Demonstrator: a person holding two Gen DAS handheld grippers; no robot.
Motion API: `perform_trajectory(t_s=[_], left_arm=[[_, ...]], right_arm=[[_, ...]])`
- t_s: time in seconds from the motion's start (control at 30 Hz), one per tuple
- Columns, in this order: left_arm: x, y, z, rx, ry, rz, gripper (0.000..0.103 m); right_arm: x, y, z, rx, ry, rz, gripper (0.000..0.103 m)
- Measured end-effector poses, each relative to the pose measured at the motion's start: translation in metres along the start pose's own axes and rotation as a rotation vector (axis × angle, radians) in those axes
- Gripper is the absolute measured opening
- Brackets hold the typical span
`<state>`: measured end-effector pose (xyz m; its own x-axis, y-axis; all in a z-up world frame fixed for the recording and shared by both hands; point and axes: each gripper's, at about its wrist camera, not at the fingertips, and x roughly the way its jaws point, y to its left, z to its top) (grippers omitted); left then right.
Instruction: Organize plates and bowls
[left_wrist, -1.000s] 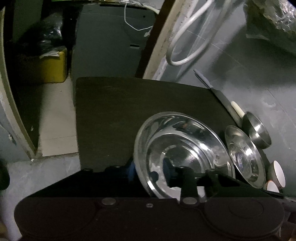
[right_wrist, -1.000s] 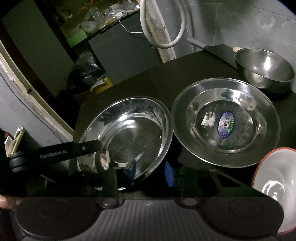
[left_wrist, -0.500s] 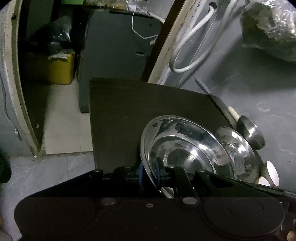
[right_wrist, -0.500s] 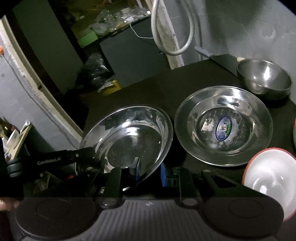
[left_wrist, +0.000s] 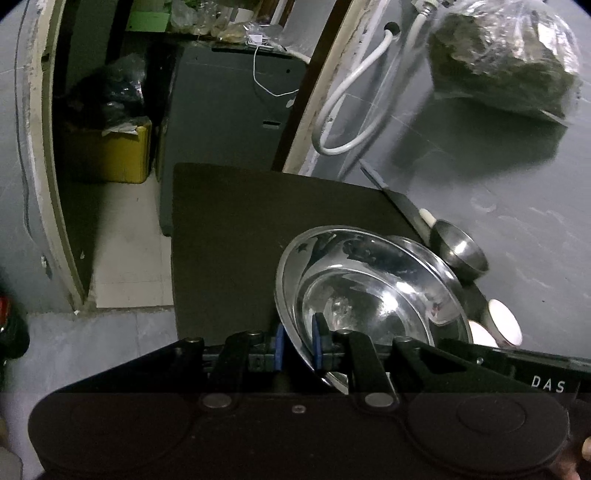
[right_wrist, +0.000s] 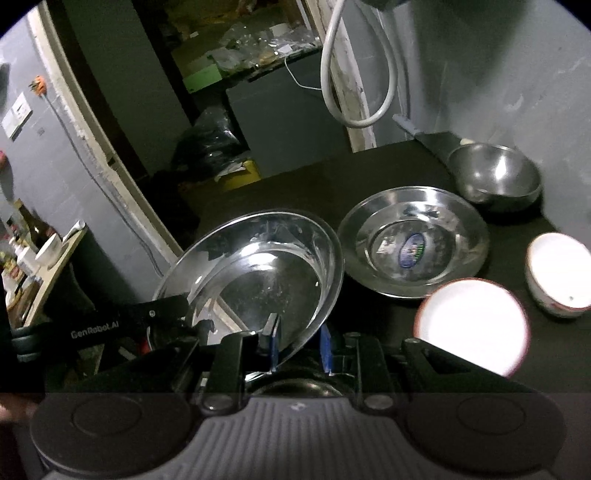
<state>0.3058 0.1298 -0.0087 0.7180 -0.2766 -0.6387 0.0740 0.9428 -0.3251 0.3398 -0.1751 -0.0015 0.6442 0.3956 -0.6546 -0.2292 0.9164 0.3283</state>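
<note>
Now the steel plate (right_wrist: 258, 273) is held between both grippers, tilted, with its far edge just beside a second plate (right_wrist: 413, 240) that lies flat on the dark table (left_wrist: 229, 229). The left gripper (left_wrist: 297, 341) has narrow jaws that pinch the plate's rim on one side; its jaws are opening a little, yet the rim is between the blue pads (left_wrist: 279, 345). The right gripper (right_wrist: 299, 345) pinches the opposite rim in the same narrow way. I judge the step is carrying this plate to stack it. Next it should come level over the second plate and go down inside it, both sides released together. Near them stand a steel bowl (right_wrist: 495, 177) and two white bowls (right_wrist: 471, 325)
</note>
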Motion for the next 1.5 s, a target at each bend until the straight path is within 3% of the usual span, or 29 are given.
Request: perform_trajectory(t_s=[0.43,0.9,1.5], left_arm=[[-0.024,-0.033,-0.041,0.013,0.041,0.053,0.018],[-0.033,-0.048,-0.068,0.031,0.099,0.127,0.019],[-0.029,-0.068,-0.073,0.113,0.144,0.178,0.020]], right_arm=[[-0.041,-0.011,-0.033,-0.035,0.016,0.011,0.025],[-0.049,-0.023,-0.056,-0.046,0.085,0.044,0.025],[-0.050,-0.028,-0.063,-0.026,0.155,0.044,0.027]])
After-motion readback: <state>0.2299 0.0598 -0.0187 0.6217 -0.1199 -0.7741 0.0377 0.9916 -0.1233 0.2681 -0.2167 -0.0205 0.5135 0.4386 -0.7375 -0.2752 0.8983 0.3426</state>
